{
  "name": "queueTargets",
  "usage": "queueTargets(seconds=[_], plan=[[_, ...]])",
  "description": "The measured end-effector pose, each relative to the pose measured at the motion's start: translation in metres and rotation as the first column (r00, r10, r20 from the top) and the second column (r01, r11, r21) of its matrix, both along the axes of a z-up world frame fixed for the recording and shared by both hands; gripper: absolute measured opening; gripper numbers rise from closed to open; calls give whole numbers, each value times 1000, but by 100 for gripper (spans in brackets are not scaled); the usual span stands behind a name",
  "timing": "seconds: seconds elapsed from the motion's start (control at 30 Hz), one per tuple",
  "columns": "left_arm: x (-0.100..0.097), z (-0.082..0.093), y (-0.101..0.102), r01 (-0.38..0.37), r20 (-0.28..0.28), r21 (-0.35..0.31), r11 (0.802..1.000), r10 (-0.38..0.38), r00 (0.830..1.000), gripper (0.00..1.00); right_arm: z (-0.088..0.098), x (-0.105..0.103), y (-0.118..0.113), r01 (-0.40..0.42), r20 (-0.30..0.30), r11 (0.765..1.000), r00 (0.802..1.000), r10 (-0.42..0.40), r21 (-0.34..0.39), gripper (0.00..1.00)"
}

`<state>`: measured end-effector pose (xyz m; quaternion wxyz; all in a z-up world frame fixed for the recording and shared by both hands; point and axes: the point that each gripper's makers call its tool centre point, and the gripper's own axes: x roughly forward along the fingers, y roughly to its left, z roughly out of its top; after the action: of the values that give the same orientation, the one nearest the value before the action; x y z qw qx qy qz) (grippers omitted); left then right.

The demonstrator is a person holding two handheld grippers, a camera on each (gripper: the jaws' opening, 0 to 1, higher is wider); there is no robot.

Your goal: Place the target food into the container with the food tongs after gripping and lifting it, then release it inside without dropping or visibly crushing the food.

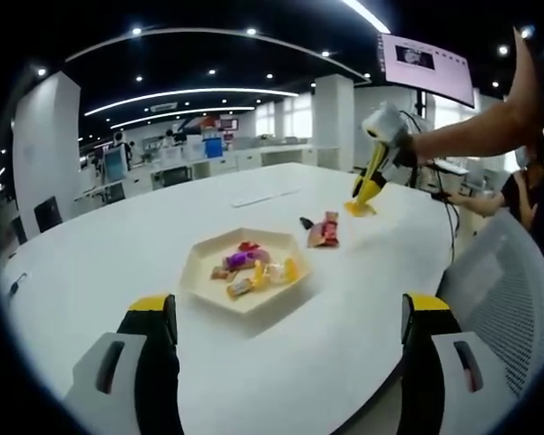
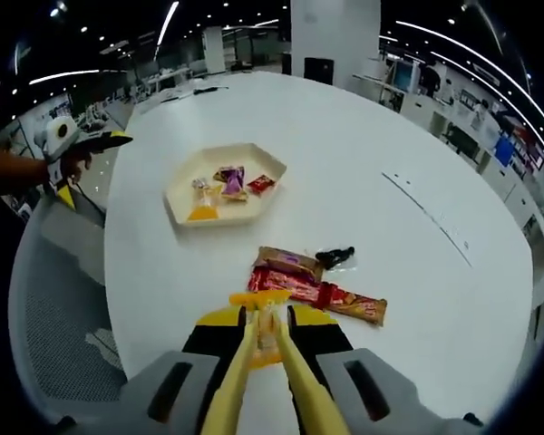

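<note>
Right gripper view: tongs (image 2: 261, 337) beside snack bars (image 2: 313, 285) (open table (image 2: 417, 136) beyond).

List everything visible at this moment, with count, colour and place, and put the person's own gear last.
Table: one, white, round, under everything.
Tray: one, cream, hexagonal, on the table, apart from the loose snacks.
Wrapped snacks in tray: several; purple, red, yellow and orange among them.
Loose snack packets: a small pile, red and brown, on the table just ahead of the right tongs.
Small dark item: one, black, beside the pile; too small to identify.
Mesh chair: one, white, at the table edge.
Monitor: one, lit, hanging above.
Food tongs: one pair, yellow, held in the right tongs, tips near the pile.
Left tongs: black and yellow, open, pointed at the tray.
</note>
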<state>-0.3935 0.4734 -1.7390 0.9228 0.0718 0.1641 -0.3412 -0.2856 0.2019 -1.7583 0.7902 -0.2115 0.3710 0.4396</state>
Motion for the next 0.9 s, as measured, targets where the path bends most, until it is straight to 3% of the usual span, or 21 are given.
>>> queueTargets(seconds=[0.4, 0.6, 0.9], plan=[[0, 2, -1, 3, 5, -4, 1000, -3, 1000, 99, 15, 13, 40, -65, 10, 998, 998, 65, -5, 17], [0, -1, 0, -5, 1, 16, 1000, 5, 1000, 99, 23, 22, 68, -93, 24, 996, 995, 93, 5, 17], [0, 2, 0, -4, 6, -10, 1000, 4, 1000, 99, 33, 33, 109, -142, 35, 990, 989, 141, 13, 17]])
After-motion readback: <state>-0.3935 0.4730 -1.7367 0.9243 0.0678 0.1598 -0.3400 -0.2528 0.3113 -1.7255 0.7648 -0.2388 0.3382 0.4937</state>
